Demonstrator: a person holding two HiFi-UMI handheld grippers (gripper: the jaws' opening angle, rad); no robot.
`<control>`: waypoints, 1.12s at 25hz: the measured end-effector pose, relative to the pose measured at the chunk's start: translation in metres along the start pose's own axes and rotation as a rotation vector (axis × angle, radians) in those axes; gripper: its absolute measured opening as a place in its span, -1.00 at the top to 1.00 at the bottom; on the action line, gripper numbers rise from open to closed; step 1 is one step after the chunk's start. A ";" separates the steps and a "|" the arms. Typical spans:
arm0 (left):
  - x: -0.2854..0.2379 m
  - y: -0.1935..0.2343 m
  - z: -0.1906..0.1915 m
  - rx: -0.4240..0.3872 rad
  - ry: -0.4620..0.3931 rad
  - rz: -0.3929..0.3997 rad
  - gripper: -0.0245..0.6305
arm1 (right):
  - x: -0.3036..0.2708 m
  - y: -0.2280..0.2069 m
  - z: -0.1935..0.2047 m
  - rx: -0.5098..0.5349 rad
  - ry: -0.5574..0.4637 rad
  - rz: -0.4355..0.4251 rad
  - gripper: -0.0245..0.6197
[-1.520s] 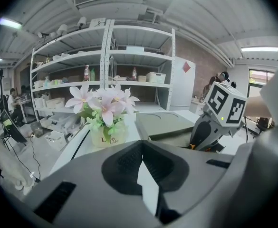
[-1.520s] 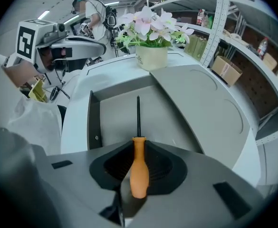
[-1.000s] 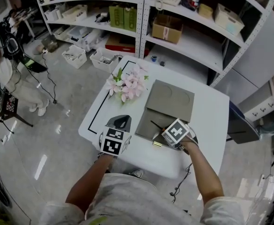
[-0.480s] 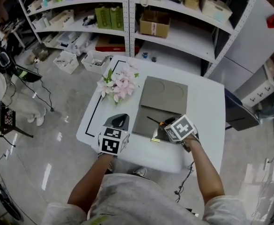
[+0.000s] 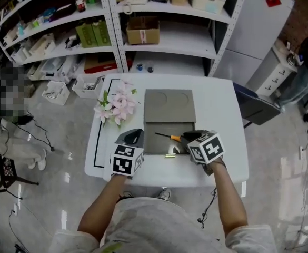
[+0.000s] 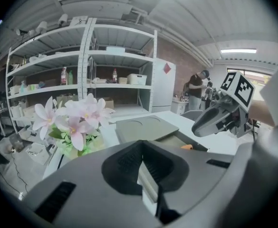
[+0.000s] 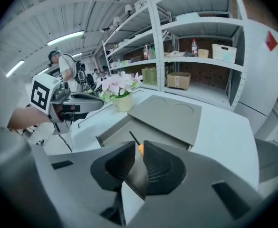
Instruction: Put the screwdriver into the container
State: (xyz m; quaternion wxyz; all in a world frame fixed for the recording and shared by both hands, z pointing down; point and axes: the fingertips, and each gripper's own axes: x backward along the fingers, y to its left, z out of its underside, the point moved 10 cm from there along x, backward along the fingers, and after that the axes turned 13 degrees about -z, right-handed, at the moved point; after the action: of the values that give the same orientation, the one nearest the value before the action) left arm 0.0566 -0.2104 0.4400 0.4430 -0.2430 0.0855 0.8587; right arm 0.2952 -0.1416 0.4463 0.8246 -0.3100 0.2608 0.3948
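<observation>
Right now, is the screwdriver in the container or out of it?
In. The screwdriver lies flat on the floor of the grey container, inside the walls of its open tray.

A white table [image 5: 217, 104] carries a bouquet of pink flowers [image 5: 114, 107] at its 10 o'clock corner and a black line [image 5: 97, 144] along its 9 o'clock edge. At 12 o'clock from the table, a white shelving unit [image 5: 175, 41] holds a cardboard box [image 5: 142, 30] and green cartons [image 5: 94, 34]. White bins [image 5: 55, 92] sit on the floor at 10 o'clock, and a dark chair [image 5: 256, 109] stands at 3 o'clock.
</observation>
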 end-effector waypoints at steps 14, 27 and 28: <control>0.005 -0.007 -0.020 -0.101 -0.051 0.152 0.91 | 0.063 0.054 0.016 -0.104 -0.400 0.186 0.91; 0.011 -0.007 -0.013 -0.097 -0.053 0.185 0.91 | 0.070 0.074 0.027 -0.116 -0.468 0.287 0.91; 0.011 -0.007 -0.012 -0.095 -0.052 0.184 0.91 | 0.070 0.073 0.027 -0.115 -0.465 0.287 0.91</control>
State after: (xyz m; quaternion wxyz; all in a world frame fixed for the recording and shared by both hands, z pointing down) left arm 0.0608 -0.2028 0.4245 0.3523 -0.2326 0.0550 0.9048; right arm 0.2792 -0.0518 0.3947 0.7789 -0.2173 0.0827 0.5824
